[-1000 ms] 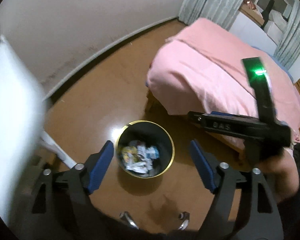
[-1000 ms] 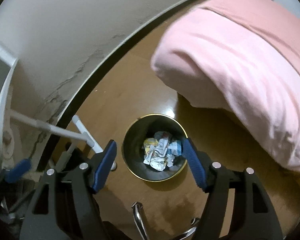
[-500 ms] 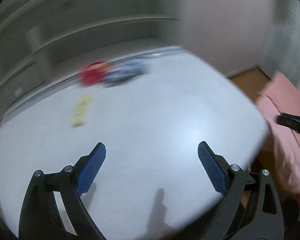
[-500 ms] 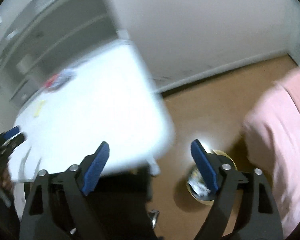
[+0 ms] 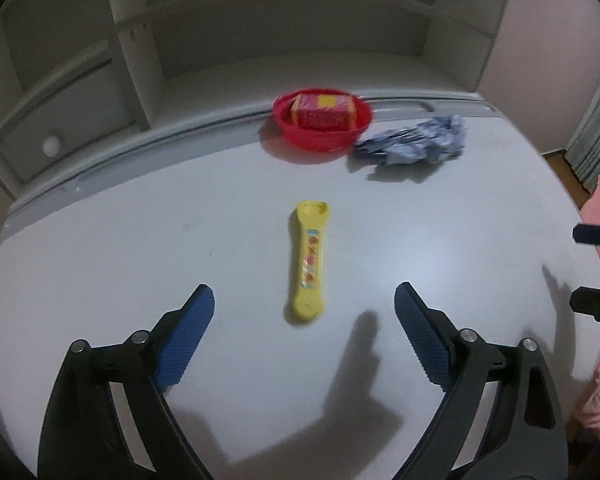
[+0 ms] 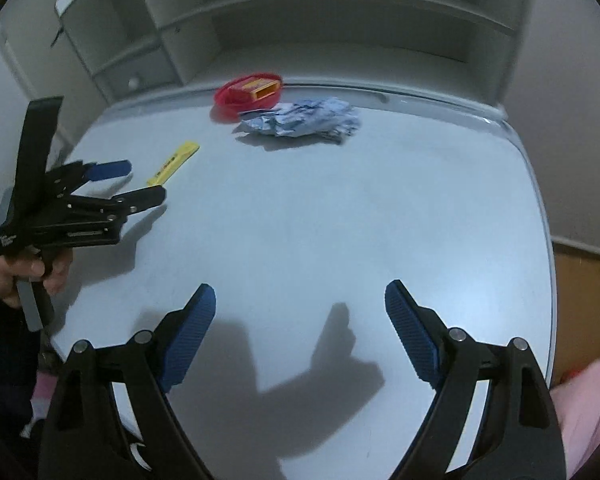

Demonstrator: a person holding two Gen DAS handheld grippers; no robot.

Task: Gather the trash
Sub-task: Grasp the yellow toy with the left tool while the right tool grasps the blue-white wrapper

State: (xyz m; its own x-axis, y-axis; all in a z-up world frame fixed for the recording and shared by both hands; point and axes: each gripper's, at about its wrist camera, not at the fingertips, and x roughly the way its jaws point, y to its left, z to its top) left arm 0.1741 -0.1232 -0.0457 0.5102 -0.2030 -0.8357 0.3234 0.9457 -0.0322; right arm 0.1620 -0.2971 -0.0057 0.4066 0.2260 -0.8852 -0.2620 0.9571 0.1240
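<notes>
While flat, yel. wrapper (image 5: 309, 264) on desk (image 5: 100, 260)

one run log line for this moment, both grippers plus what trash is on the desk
left gripper: closing, empty, over yellow wrapper | right gripper: open, empty | crumpled wrapper beside red bowl | desk

No print on the yellow wrapper (image 5: 309, 264) or red box (image 5: 323, 115) is legible.
</notes>
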